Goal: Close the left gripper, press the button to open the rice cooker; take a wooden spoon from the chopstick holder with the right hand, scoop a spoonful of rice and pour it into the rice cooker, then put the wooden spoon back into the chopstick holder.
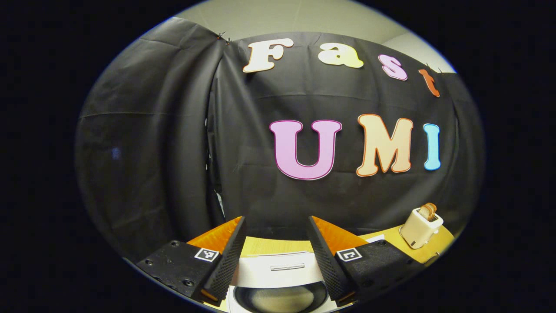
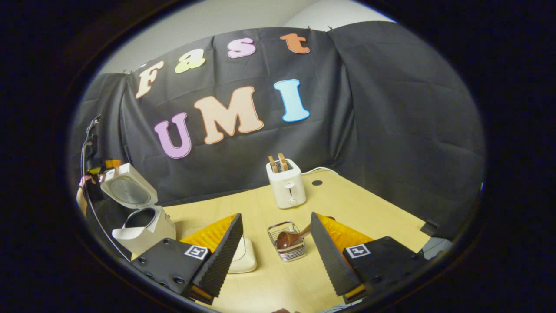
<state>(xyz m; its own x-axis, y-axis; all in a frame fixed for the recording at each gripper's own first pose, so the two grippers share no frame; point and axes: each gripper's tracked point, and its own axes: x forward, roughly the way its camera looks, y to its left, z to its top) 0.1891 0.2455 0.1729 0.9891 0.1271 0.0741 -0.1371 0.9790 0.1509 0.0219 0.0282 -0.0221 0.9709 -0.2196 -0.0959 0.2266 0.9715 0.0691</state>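
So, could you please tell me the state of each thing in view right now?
Rice cooker: lid up, pot open.
Wooden spoon: lying in the chopstick holder.
Toaster: two slices sticking up.
Left gripper: open, above the rice cooker.
Right gripper: open, empty.

Both the left gripper point(image 1: 276, 256) and the right gripper point(image 2: 276, 254) have black screw-studded bodies, square black-and-white markers, and wedge-shaped fingers point(image 1: 228, 261) with ribbed faces.

White rice cooker point(image 2: 143, 226), brown wooden spoon point(image 2: 287, 239).
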